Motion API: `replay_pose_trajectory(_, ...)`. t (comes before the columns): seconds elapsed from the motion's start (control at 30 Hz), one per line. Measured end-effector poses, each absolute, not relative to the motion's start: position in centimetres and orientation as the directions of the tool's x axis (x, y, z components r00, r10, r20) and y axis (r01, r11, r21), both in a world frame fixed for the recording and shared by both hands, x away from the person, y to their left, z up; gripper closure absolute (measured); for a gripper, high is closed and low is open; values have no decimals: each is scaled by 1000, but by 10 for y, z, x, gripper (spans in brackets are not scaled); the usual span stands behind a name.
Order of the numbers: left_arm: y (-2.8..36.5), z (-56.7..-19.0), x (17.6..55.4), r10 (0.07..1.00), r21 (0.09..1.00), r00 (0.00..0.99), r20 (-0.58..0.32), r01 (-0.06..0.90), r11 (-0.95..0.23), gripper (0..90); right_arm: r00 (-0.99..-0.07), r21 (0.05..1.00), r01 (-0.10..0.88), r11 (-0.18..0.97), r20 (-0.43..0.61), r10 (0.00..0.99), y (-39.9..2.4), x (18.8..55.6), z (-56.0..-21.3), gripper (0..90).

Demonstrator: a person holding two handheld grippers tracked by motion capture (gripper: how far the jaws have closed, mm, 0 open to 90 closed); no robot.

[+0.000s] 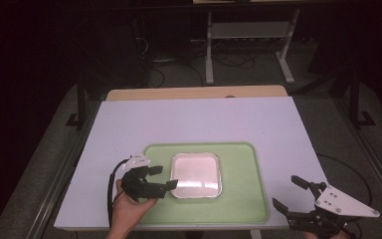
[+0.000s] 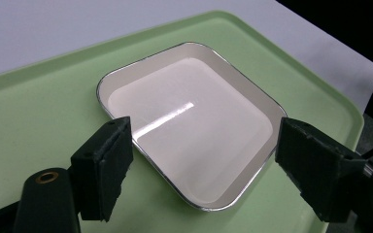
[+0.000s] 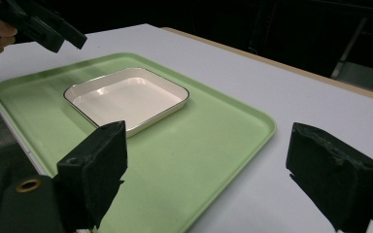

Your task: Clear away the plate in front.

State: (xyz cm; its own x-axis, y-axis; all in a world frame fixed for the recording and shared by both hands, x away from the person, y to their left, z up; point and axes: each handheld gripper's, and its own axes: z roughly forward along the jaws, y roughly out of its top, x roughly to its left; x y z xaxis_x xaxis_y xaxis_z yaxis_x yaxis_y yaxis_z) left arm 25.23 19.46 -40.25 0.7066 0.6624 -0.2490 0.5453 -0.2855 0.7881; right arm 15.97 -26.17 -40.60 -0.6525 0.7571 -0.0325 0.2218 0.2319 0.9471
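2 black tools [image 1: 165, 177] with grey triangular plates, trailing black cables.

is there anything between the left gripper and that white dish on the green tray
Nothing visible. The left gripper hangs at the left edge of the white dish, jaws wide apart with nothing between them. In the left gripper view the dish lies directly ahead on the green tray, with only bare tray around it.

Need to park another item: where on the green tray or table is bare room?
Free: the green tray right of the white dish, and the white table beyond the tray. Crowded: the dish's left edge, where the open left gripper hovers; the right gripper occupies the near right corner.
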Motion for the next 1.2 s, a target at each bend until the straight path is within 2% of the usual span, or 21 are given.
replay_pose_trajectory(0.4,212,-392,247,641,816,737,-214,496,-298,201,-643,946,228,230,-31,765,-264,161,-407,140)
replay_pose_trajectory(1.0,260,-369,243,692,848,701,-172,463,-257,202,-648,942,235,240,-33,761,-261,163,-409,140)
replay_pose_trajectory(1.2,271,-377,236,702,846,692,-167,466,-258,202,-652,942,229,247,-39,757,-260,163,-409,139)
